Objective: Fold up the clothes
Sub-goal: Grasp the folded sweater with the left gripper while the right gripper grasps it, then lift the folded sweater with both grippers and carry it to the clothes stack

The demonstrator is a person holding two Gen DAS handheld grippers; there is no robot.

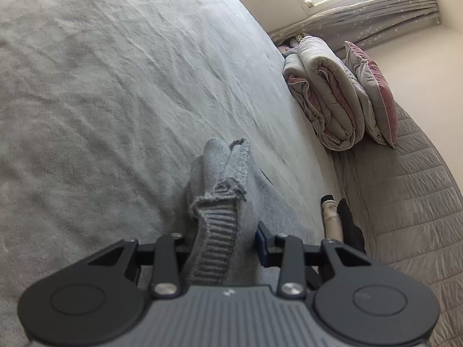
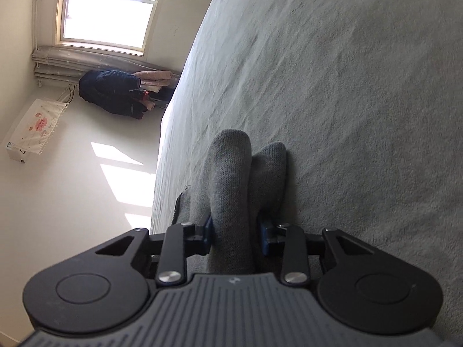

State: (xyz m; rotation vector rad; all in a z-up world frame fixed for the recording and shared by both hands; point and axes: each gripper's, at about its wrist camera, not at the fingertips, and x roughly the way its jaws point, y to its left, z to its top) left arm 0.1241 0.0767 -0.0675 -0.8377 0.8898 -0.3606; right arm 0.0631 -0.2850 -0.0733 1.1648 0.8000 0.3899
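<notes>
Bed (image 1: 101, 86): wide grey fleece cover, lightly wrinkled, bare across most of both wrist views. Its far edge shows in the left wrist view against a cream wall; in the right wrist view the side edge drops to a pale floor (image 2: 72, 202) with sunlit patches.

Obstacles at the margins: rolled duvet (image 1: 327, 92) and pink-backed pillow (image 1: 373, 86) stand at the head end, leaning together, well apart from the work. A quilted grey spread (image 1: 405, 217) lies beyond them. Small beige and black items (image 1: 341, 222) sit near the left claw's right side; what they are cannot be told. Window (image 2: 107, 8) and curtain (image 1: 376, 11) lie beyond the bed. Dark jacket (image 2: 113, 92) hangs by the wall, far from the bed.

Grey knit garment (image 1: 222, 202): ribbed hem and a frayed edge bunched upward in the left wrist view; two rounded folds of the same knit in the right wrist view (image 2: 231, 179). It lies on the bed just ahead of both claws.

Left claw (image 1: 225, 243): held low over the bed, pointing toward the head end, jaws drawn in around the ribbed hem, gripping it.

Right claw (image 2: 235, 231): held low, pointing along the bed's length, blue pads (image 2: 209, 228) pressed on one fold of the knit; the second fold lies just beside, outside the grip.
</notes>
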